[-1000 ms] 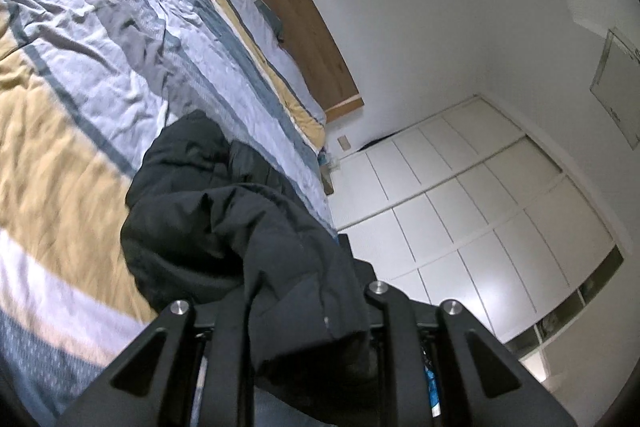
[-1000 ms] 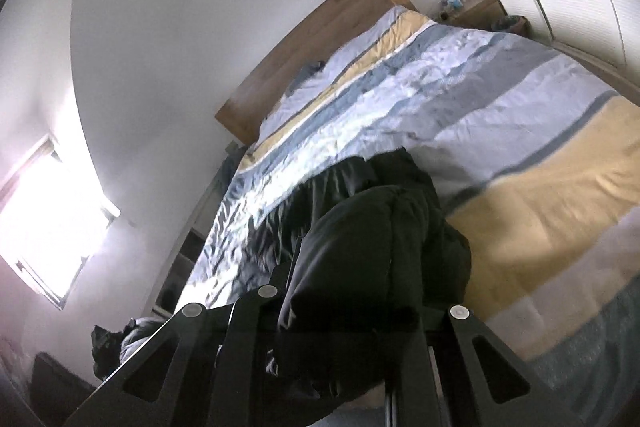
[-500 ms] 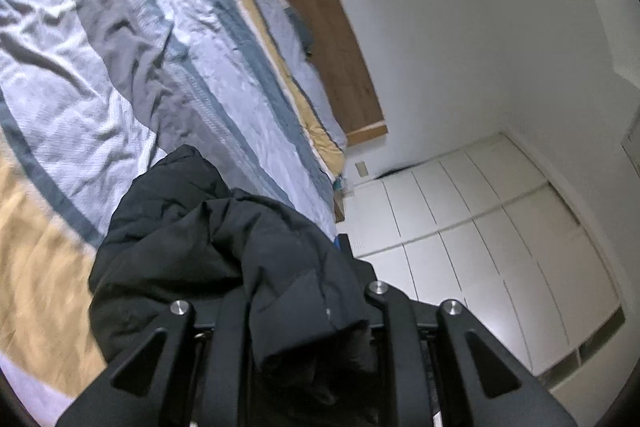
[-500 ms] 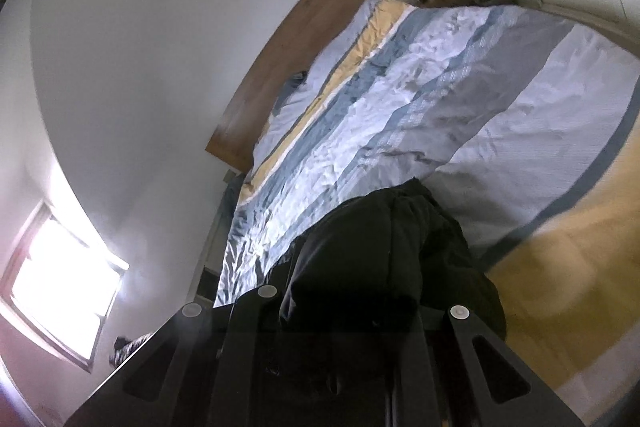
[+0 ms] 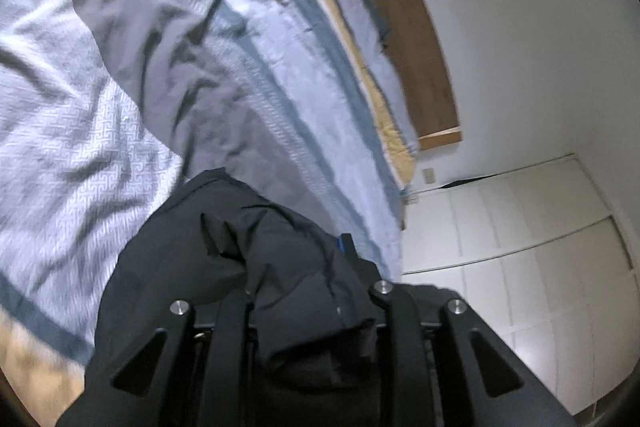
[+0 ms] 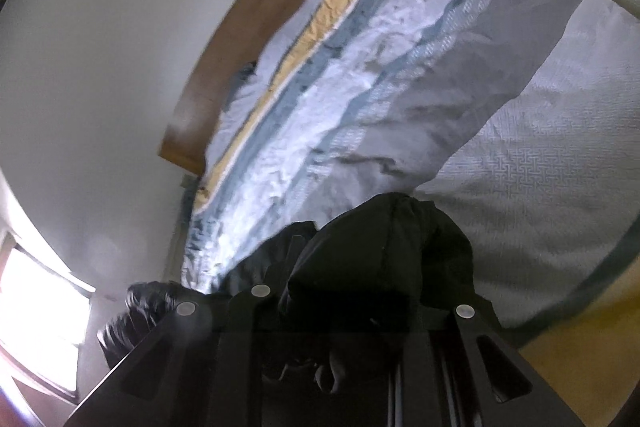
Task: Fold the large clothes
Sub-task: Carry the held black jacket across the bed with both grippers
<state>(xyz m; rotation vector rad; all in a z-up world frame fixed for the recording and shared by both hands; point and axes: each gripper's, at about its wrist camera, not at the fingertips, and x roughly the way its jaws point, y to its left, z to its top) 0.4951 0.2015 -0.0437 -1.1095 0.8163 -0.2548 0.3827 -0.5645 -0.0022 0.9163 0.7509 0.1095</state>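
A bed (image 5: 400, 39) with a wooden headboard (image 6: 224, 67) lies ahead of both grippers. A striped duvet (image 5: 132, 99) in blue, grey, white and yellow covers it. A black jacket (image 5: 208, 251) rests on the duvet nearest the grippers.

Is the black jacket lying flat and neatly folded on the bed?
No, the black jacket hangs bunched up from the left claw above the bed.

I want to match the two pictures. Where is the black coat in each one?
Left wrist view: the coat is low in the middle, bunched between the gripper fingers.
Right wrist view: the coat is low in the middle too, again between the fingers.
Shared landmark: the wooden headboard behind the striped quilt.
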